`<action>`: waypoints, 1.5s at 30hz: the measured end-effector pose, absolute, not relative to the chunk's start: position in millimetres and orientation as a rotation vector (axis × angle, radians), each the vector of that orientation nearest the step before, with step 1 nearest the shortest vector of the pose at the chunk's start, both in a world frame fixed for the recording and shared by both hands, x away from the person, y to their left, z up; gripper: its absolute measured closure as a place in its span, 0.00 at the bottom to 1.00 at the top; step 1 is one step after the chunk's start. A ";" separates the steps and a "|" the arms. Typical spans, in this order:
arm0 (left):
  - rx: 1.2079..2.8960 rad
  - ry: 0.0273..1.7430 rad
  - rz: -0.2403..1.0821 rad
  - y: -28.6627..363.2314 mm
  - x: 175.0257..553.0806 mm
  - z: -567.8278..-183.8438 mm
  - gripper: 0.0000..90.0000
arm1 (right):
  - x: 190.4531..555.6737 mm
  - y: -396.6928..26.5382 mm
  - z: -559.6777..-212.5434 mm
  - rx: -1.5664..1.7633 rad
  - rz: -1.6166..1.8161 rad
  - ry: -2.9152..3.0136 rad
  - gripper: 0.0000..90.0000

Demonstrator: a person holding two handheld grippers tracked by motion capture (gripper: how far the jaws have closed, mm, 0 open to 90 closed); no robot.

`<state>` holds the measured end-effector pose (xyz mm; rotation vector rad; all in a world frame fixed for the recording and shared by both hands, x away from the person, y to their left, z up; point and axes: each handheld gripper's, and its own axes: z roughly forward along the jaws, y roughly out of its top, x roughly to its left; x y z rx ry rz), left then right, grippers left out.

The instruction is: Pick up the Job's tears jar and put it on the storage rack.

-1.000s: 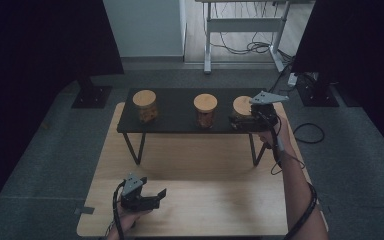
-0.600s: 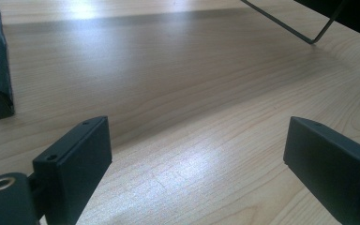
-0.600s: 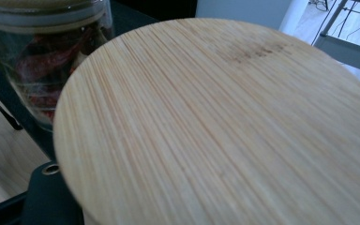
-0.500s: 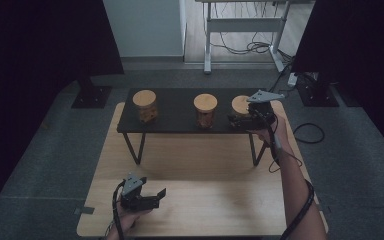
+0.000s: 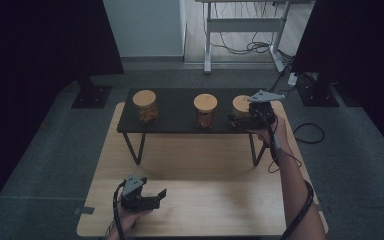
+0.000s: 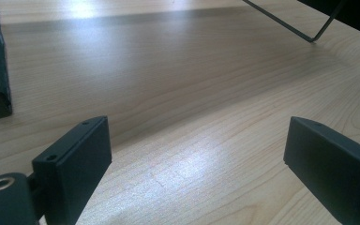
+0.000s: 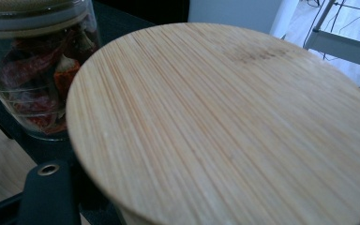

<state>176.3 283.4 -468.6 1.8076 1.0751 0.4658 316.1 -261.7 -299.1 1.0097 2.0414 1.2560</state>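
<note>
Jar (image 5: 241,111) with a round bamboo lid (image 7: 225,122) stands at the right end of a low black shelf (image 5: 177,112) on thin metal legs, which sits at the far side of the wooden surface (image 5: 205,200). Seen from the high view, this jar lies at about 1 o'clock from the middle of the surface. The right hand-held gripper (image 5: 252,116) is at the jar, coming in from its 3 o'clock side, with the person's right hand (image 5: 272,129) behind it and a cable trailing down the forearm. In the right gripper view the lid lies close above the jaws and one black jaw shows at 7 o'clock, just beside the jar's wall. The jaws have just been opening slightly with the jar between them; whether the pads press on the glass I cannot tell.

Two more lidded jars stand on the same shelf: a middle jar (image 5: 205,110) with reddish contents, near the first at its 9 o'clock, and a left jar (image 5: 145,106) well apart at the shelf's other end.

The left hand-held gripper (image 5: 152,199) rests low over the surface at about 7 o'clock, jaws released and spread wide with nothing between them.
</note>
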 end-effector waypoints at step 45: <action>1.815 1.042 0.465 277.9 175.0 -465.7 0.08 | 276.9 -270.7 -311.8 1.126 1.288 1.964 0.05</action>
